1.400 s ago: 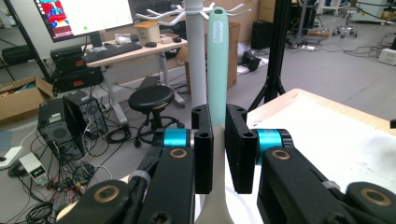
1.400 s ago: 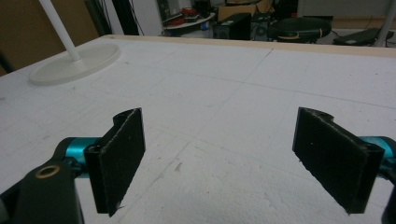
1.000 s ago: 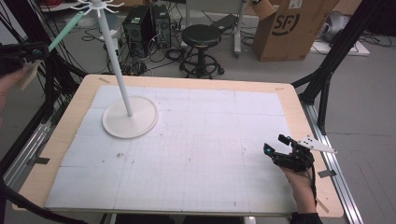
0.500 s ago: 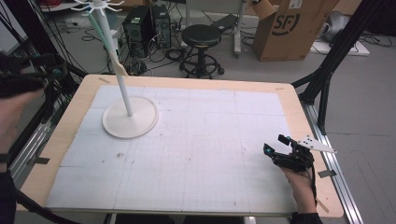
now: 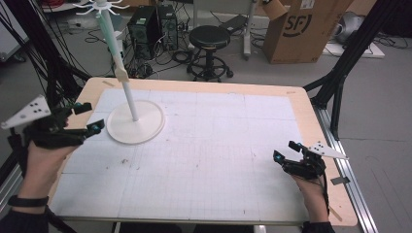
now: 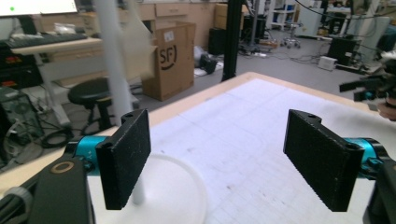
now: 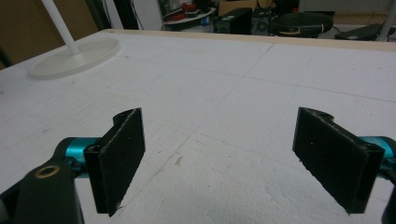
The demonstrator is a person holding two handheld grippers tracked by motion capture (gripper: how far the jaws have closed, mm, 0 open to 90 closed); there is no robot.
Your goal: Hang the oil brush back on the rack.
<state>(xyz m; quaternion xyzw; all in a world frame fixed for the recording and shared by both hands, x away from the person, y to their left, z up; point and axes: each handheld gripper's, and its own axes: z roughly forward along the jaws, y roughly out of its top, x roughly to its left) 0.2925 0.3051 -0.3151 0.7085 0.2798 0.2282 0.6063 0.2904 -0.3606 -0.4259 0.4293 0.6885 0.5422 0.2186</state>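
Left hand-held gripper (image 5: 87,119) has just opened wide and dropped beside the stand (image 5: 135,121), empty, leaving the spatula (image 5: 114,46) hanging up top at 11 o'clock. Hanging looks done. Right hand-held gripper (image 5: 284,153) sits open and empty on the tabletop (image 5: 218,145) at 4 o'clock.

Even, soft light falls from overhead; the white table (image 5: 209,145) is bright, with faint shadows and no glare. In the left gripper view the stand (image 6: 112,70) blurs, and far clutter stays soft

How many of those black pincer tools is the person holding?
2. The left gripper is at the table's left edge beside the white stand, jaws just opened and empty. The right gripper rests open near the right front corner.
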